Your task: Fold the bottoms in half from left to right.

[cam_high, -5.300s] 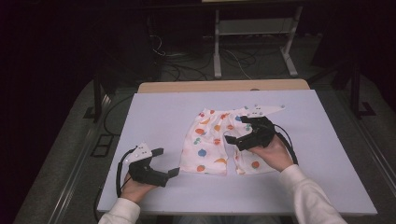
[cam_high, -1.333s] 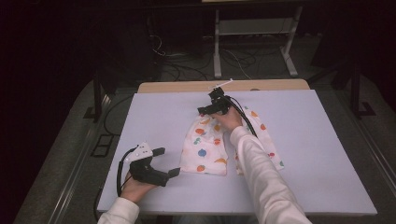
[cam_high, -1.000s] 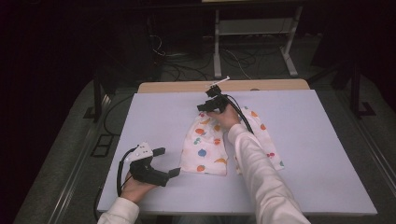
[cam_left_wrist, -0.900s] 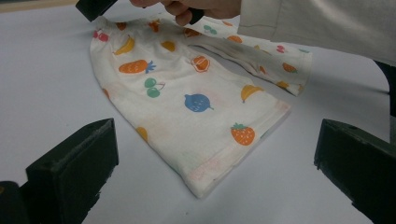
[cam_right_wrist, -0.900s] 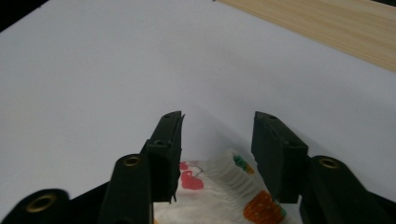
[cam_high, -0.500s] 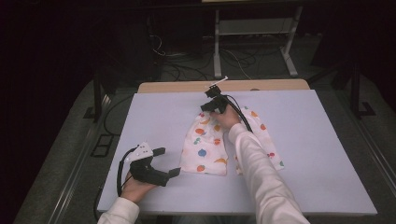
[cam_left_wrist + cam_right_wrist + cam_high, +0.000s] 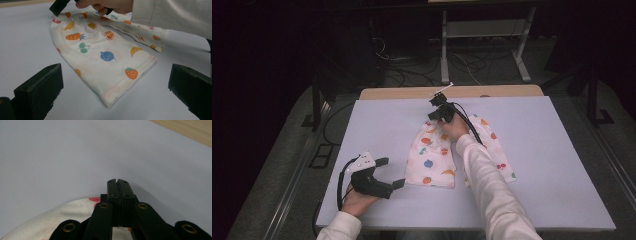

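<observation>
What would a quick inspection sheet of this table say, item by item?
Surface: pale board over a wooden table.
Job's things: fruit-print baby trousers lying flat.
Clutter: nothing seen.
Grippers: right gripper has just closed at the trousers' far edge, whether cloth is pinched can't be told; left gripper open, resting beside the near leg.
Cables: black cable trailing along the right sleeve.
Surroundings: dark floor, metal stand behind.

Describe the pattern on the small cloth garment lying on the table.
White cloth garment printed with colourful fruits: strawberries, bananas, cherries; clearest in the left gripper view.
</observation>
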{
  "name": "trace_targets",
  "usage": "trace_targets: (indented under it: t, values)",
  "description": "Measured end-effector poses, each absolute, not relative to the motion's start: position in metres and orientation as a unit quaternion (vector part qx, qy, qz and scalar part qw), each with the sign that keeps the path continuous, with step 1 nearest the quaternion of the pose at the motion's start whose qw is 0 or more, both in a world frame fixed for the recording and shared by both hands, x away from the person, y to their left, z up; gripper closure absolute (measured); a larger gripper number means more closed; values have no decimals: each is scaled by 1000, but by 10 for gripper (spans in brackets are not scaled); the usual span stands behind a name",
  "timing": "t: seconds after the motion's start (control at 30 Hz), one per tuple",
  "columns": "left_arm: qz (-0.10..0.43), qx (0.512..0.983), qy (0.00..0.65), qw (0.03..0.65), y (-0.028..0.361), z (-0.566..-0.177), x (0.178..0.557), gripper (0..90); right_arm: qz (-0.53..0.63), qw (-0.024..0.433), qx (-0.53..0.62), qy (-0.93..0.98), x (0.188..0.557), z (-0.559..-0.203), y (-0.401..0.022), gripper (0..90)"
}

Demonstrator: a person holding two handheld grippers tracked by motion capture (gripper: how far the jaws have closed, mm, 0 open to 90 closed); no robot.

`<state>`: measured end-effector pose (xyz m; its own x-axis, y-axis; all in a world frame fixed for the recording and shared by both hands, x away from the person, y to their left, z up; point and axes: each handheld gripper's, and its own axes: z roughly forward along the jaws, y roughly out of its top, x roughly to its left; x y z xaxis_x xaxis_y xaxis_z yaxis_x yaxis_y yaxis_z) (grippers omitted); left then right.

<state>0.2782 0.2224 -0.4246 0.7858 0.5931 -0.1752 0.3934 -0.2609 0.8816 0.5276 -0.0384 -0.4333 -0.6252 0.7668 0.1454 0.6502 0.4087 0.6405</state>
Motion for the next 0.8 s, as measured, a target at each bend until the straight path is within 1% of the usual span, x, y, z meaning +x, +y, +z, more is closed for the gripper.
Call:
trace_targets:
  t: [0.37,0.53,0.8]
  values:
    - [100,787,334,509,222,-417,279,0,362,92,432,821,516,-434,-42,883]
    - [80,802,350,477,216,-412,287,0,365,95,427,822,513,-434,-43,883]
    - [48,801,390,451,213,-420,304,4,366,98,428,820,510,-433,-45,883]
